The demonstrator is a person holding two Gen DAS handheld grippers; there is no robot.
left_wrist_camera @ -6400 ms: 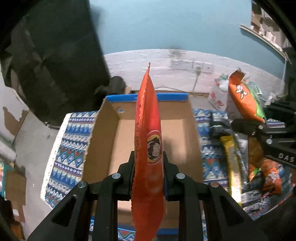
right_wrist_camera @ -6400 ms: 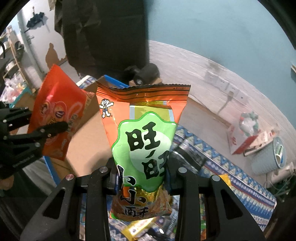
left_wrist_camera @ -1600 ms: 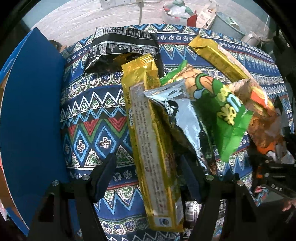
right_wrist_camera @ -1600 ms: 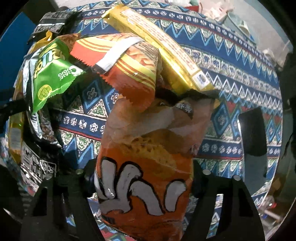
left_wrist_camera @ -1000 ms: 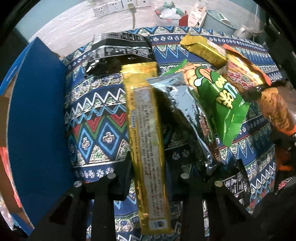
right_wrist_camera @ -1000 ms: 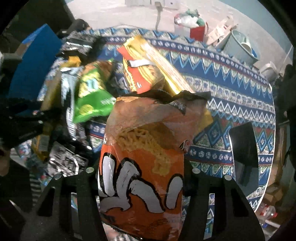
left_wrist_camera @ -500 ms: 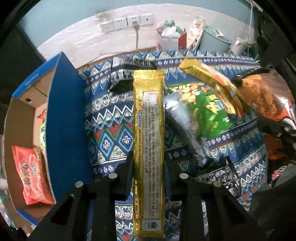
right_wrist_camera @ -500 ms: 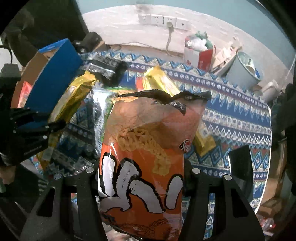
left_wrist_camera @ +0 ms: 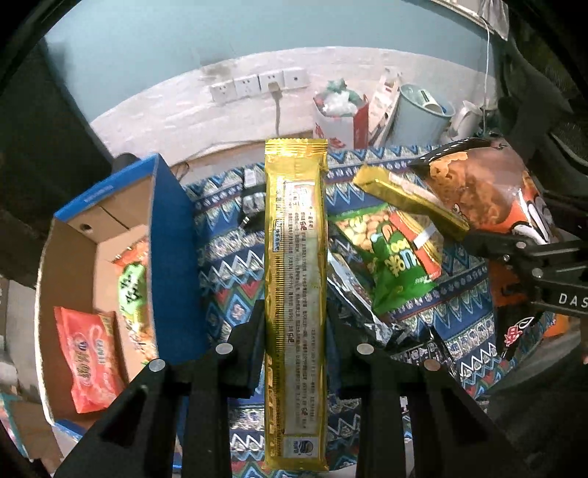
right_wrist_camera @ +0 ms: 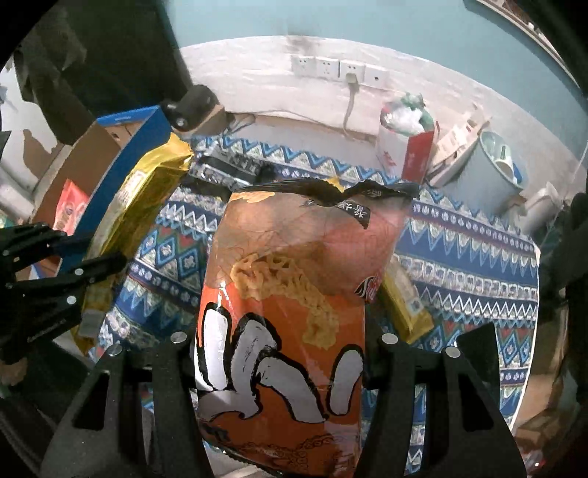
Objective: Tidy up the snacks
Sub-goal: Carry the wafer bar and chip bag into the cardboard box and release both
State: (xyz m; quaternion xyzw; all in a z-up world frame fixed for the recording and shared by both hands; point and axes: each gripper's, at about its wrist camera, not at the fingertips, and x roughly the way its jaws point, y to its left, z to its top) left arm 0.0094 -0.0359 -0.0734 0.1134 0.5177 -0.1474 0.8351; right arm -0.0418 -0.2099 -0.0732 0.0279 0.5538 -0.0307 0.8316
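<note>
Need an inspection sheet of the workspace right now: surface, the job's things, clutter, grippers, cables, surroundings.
Surface: patterned cloth covers the table.
Job's things: gold packet and orange noodle bag lifted off the pile; cardboard box at left holds a red packet and a green-and-orange bag; green peanut bag, a second gold packet, a silver packet and black packets lie on the cloth.
Clutter: nothing seen beyond the snacks.
Grippers: left gripper shut on the gold packet; right gripper shut on the orange noodle bag.
Cables: one cord plugged into the wall sockets.
Surroundings: pale bin, red-and-white bag, teal wall.
</note>
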